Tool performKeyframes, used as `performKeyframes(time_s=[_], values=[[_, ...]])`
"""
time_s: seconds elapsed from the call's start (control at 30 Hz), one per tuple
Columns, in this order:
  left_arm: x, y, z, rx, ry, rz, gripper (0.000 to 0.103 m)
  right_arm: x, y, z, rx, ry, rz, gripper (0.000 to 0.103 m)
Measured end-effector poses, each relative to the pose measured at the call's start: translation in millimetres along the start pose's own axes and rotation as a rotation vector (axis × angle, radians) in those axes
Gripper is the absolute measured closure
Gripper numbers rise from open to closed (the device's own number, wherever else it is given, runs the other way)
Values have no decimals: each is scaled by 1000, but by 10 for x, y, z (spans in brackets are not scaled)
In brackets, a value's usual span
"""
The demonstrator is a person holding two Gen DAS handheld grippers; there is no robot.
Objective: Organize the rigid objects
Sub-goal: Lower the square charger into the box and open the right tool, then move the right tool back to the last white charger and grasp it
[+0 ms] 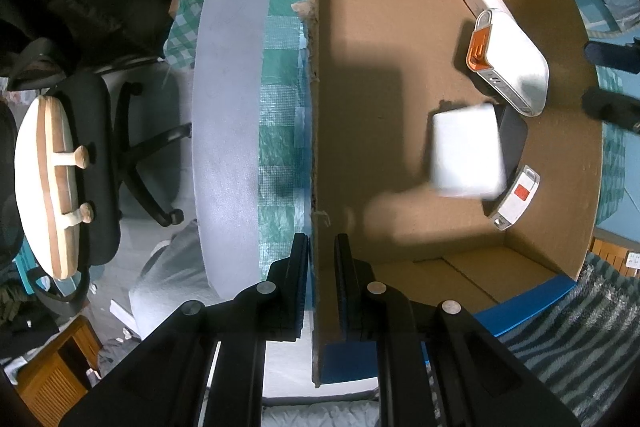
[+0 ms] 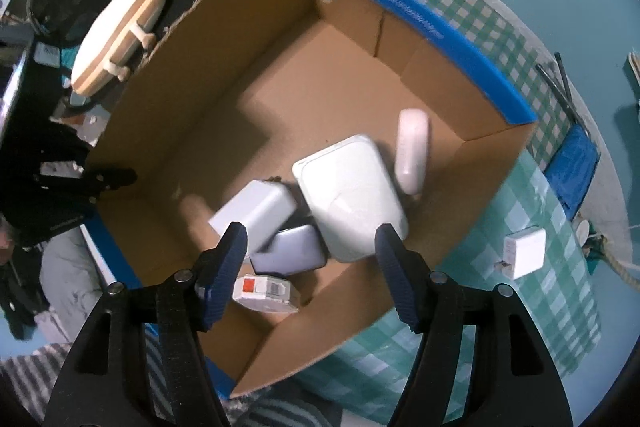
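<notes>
Cardboard, brown inside with a blue outer band, makes up the box (image 2: 224,131) on the green-checked bench (image 2: 532,211). White print runs along the blue rim (image 2: 404,7), but it is too blurred to read. The left claw (image 1: 322,267) is pinched onto the box's ragged wall (image 1: 316,107), one finger inside and one outside. The right claw (image 2: 310,259) hangs spread wide above the box with nothing between its fingers.

Inside the box lie a large white case (image 2: 352,195) with an orange and grey end (image 1: 478,45), a white oblong (image 2: 412,151) beside it at the far wall, a blurred white block (image 2: 256,207) resting partly on a grey-blue slab (image 2: 288,251), and a small white pack (image 2: 266,293) bearing a red square label (image 2: 249,285) and grey print too small to read. Outside the box, a white charger (image 2: 524,253) sits on the bench, just beside the box's right wall. An office chair (image 1: 100,147) stands beyond the bench.
</notes>
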State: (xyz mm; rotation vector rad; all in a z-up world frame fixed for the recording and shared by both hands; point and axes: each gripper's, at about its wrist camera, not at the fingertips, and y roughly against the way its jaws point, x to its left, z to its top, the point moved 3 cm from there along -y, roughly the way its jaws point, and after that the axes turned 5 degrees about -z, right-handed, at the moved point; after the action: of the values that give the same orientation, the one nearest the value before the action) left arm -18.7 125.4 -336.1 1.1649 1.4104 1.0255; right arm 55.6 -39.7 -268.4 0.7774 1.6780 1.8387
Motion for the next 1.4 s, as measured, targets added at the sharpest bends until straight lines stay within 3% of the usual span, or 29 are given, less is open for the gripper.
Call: performKeyframes(time_s=[0.3, 0.63, 0.97, 1.4], values=[[14, 17, 2, 1, 3, -2, 90, -387, 336, -30, -63, -58, -3, 35], [26, 36, -7, 1, -1, 4, 90, -1089, 538, -134, -97, -129, -40, 35], [19, 66, -19, 2, 7, 8, 90, -1741, 122, -245, -18, -162, -70, 35], [33, 58, -37, 1, 27, 14, 90, -2020, -624, -390, 74, -95, -134, 35]])
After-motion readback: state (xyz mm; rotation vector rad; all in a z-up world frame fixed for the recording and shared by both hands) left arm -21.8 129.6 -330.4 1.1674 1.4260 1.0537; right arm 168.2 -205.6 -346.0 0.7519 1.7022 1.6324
